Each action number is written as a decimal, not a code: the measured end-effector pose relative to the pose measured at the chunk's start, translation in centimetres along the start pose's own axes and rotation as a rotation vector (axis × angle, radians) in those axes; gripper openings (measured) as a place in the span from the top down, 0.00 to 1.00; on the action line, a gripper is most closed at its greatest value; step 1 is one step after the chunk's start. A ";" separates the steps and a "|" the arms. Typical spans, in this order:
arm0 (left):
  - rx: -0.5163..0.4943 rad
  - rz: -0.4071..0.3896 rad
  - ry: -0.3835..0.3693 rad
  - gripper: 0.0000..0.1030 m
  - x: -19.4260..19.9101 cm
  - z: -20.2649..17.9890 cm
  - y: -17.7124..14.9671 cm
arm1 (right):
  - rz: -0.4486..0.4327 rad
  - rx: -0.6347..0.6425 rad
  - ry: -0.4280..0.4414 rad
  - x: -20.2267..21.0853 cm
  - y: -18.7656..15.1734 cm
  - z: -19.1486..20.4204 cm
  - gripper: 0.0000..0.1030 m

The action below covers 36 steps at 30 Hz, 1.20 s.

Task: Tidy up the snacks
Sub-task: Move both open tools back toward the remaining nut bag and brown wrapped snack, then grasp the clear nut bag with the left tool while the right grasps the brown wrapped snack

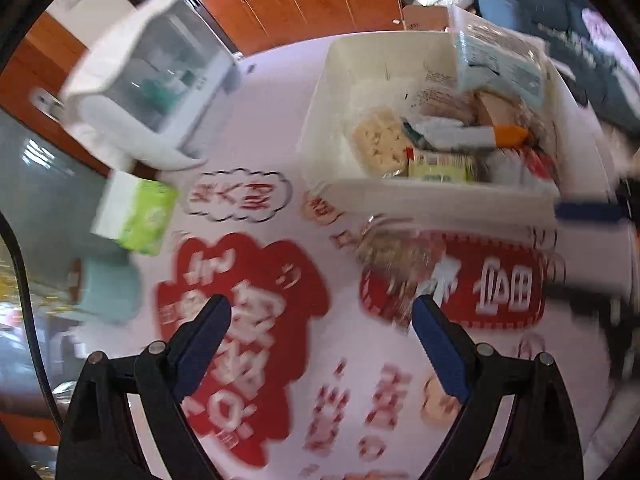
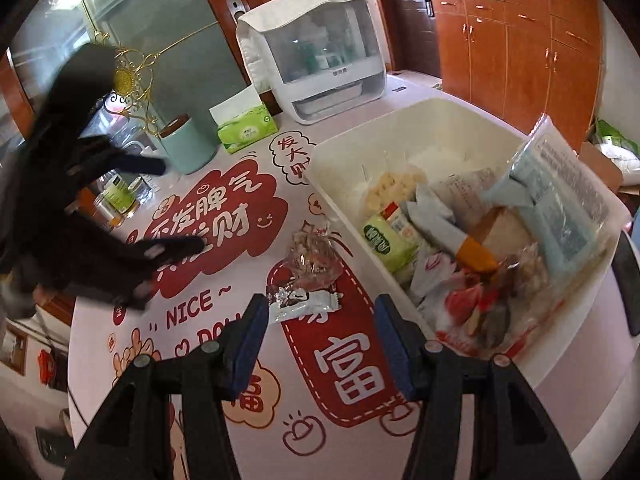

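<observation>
Beside the white plastic bin [image 2: 352, 152], at nine o'clock, a clear snack bag [image 2: 314, 258] is seen on the printed tablecloth [image 2: 208, 312]; the left gripper [image 1: 322, 318] and right gripper [image 2: 322, 312] are held wide, empty.

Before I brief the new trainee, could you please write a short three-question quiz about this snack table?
1. True or false: both the right gripper and the left gripper are open and hold nothing.
2. How many snack packets lie on the tablecloth outside the white bin?
3. Which stands nearer the teal cup: A) green tissue pack, B) white bin?

Key: 1 true; 2 two, the clear packet and silver packet; 3 A.
</observation>
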<state>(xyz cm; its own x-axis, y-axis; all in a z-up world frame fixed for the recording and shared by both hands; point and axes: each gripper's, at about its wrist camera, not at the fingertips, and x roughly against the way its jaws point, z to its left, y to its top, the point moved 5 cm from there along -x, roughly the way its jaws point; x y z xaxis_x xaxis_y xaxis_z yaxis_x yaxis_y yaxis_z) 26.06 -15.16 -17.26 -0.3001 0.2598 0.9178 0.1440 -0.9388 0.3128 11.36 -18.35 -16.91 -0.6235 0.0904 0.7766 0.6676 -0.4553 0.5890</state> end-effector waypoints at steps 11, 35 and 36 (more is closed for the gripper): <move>0.084 0.052 -0.155 0.12 -11.6 -1.8 2.8 | 0.005 0.013 -0.108 -2.9 -2.2 -0.3 0.46; 0.397 -0.014 -0.191 0.59 -10.5 3.6 -11.3 | 0.112 -0.035 -0.111 -12.3 -1.9 1.5 0.36; 0.407 -0.015 -0.191 0.59 -10.3 3.6 -11.9 | 0.121 -0.029 -0.110 -12.7 -2.1 1.6 0.36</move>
<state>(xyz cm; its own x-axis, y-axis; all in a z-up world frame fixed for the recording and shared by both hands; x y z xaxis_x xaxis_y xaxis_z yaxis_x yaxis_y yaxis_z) 30.84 -5.89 -29.53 -0.1308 0.3453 0.9293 0.5117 -0.7794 0.3616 18.53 -17.13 -27.62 -0.4897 0.1295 0.8622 0.7223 -0.4936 0.4843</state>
